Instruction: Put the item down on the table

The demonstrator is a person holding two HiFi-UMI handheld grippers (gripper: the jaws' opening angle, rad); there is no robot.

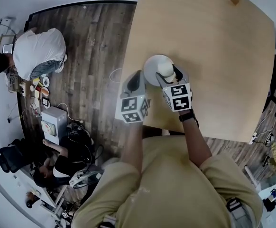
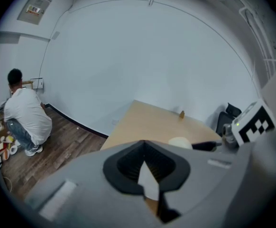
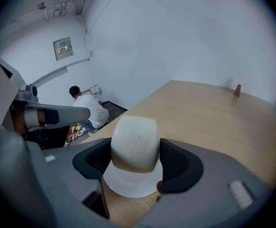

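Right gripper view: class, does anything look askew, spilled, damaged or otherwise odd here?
Nothing stands out. The right tool grips a cream rounded item squarely, with a white plate just beneath it; no spill, crack or tilt shows.

Overhead plus two low views, shared table [image 1: 214, 56]

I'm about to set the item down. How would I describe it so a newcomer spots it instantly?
Start at the light wooden table. At its near left corner is a round white plate. Directly over that plate, clamped by the right gripper, is the cream, rounded, cup-shaped item: domed and off-white where the plate is flat and pure white.
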